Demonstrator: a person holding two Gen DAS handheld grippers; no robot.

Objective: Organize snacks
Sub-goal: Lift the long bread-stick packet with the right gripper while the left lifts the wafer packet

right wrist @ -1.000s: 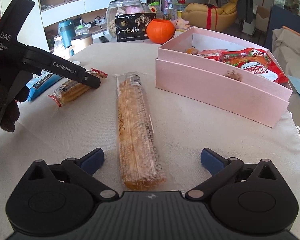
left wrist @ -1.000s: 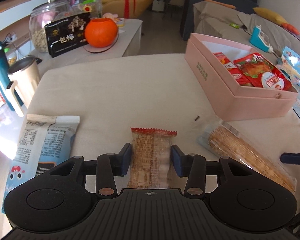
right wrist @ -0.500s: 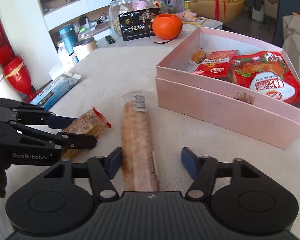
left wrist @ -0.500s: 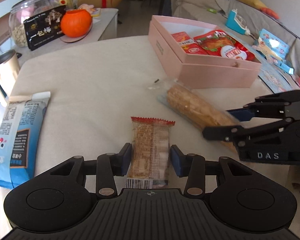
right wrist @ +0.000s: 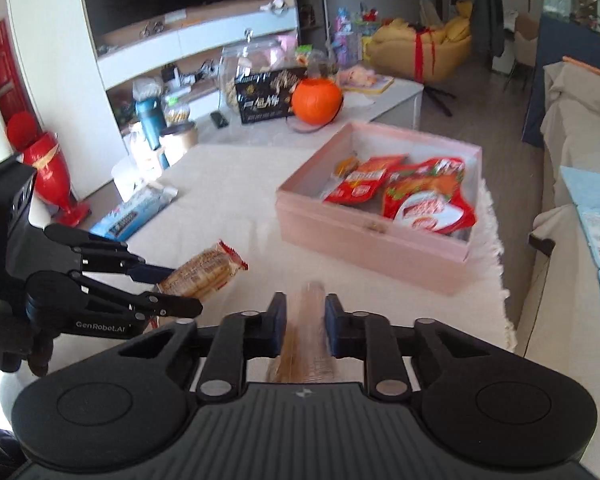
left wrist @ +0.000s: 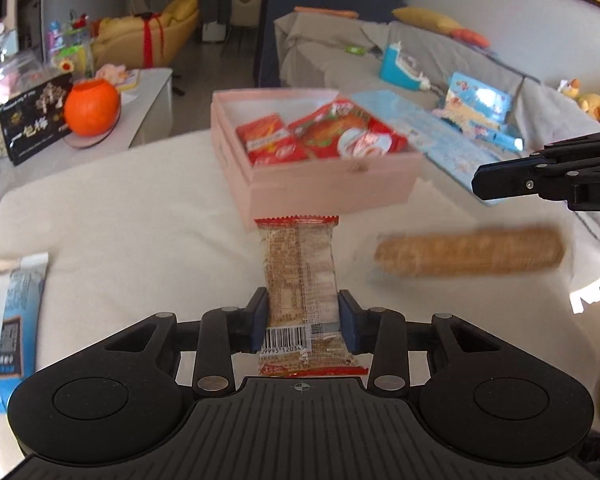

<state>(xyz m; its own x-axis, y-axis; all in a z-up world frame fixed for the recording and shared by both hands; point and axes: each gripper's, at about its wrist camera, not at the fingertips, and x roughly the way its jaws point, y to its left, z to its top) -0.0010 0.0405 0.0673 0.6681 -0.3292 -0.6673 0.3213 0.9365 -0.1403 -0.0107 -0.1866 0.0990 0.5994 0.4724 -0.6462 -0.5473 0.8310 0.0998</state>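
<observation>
My left gripper (left wrist: 302, 322) is shut on a short cracker pack (left wrist: 300, 276) with red ends and holds it above the table, pointing at the pink box (left wrist: 332, 190). The pack also shows in the right wrist view (right wrist: 203, 274). My right gripper (right wrist: 303, 326) is shut on a long clear pack of biscuits (right wrist: 306, 344), lifted off the table; this pack looks blurred in the left wrist view (left wrist: 468, 254). The pink box (right wrist: 364, 240) holds several red snack bags (right wrist: 424, 196).
A blue-and-white snack bag (left wrist: 7, 312) lies at the table's left edge. An orange pumpkin pot (left wrist: 91, 108), a black box and a glass jar stand on a side table behind. A sofa with blue packs (left wrist: 472, 120) is to the right.
Both grippers have lifted their packs off the table and moved toward the pink box. The right gripper closed on the long biscuit pack, which was lying between its open fingers a second ago.
</observation>
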